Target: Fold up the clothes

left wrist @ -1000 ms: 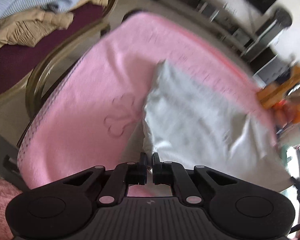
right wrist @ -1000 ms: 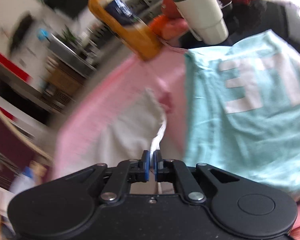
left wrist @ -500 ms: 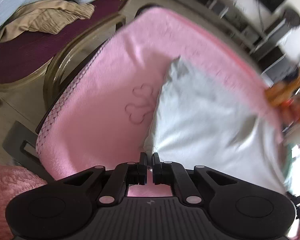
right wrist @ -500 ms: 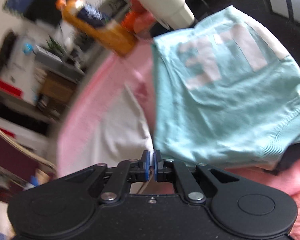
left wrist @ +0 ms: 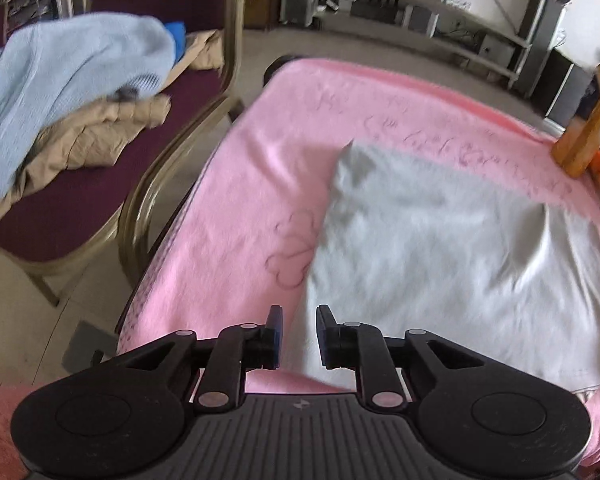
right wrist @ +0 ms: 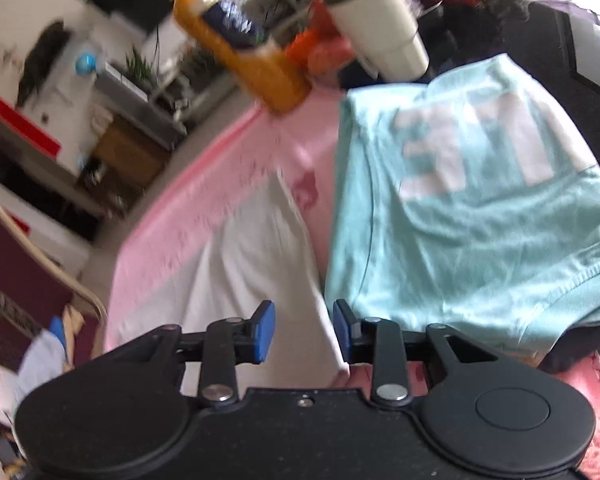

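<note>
Teal shirt point(right wrist: 472, 220) bears blurred white block lettering, unreadable.

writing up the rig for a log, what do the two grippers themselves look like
Both are matte black plastic. The left gripper has a ribbed grey-black body with a small lightning-bolt mark, two round side housings, silver pivot pins on angled linkage arms, and dark blue pads on the jaws. The right gripper is the same build but with a smooth body, a small screw, and brighter blue pads. No cables or sleeves show.
</note>
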Demonstrator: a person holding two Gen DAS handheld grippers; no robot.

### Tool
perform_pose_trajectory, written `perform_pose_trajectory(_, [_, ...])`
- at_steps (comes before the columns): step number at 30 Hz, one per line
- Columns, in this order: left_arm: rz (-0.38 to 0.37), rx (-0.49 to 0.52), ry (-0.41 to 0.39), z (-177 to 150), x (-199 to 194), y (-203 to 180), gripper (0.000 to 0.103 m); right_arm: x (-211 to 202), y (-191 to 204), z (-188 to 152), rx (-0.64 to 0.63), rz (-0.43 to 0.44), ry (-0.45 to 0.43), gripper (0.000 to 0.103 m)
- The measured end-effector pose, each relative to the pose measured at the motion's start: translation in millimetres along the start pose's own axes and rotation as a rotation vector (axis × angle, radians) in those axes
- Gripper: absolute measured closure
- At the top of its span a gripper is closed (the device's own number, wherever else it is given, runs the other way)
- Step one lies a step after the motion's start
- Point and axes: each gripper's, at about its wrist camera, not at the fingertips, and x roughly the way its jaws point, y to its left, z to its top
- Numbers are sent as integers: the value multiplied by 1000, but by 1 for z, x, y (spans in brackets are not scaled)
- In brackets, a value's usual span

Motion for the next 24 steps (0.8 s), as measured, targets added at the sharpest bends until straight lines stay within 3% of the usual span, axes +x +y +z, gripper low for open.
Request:
perform_pose_trajectory(3, [-24,25,-13,12,2,-10,85,2,12,7,-11,42,-22,72])
perform_pose_trajectory(7, [-34,50,-49,33,2,-16,77,18,38,16,-2,115,-17,72])
perform_pose_trajectory(13, [-52,31,-81,89,22,-15,74,57,74,53,24,203,25,72])
perform_pose_trajectory(15, [-85,18,-80,108,33,-16,67,68,88,66,12,225,17,71])
perform_pose_trajectory(18, [-99,-3,-52,127,59,-19,65,86,102,80,-47,197,-17,54])
perform_pose_trajectory(20, [-84,-27,-7,130,80,-18,65,106,101,87,-81,134,-38,54])
perform_pose_trajectory(22, [-60,-58,51,129,102,-15,66,124,92,91,-95,54,-45,57])
perform_pose_trajectory(24, [-48,-90,104,130,119,-11,66,141,80,94,-94,-27,-38,76])
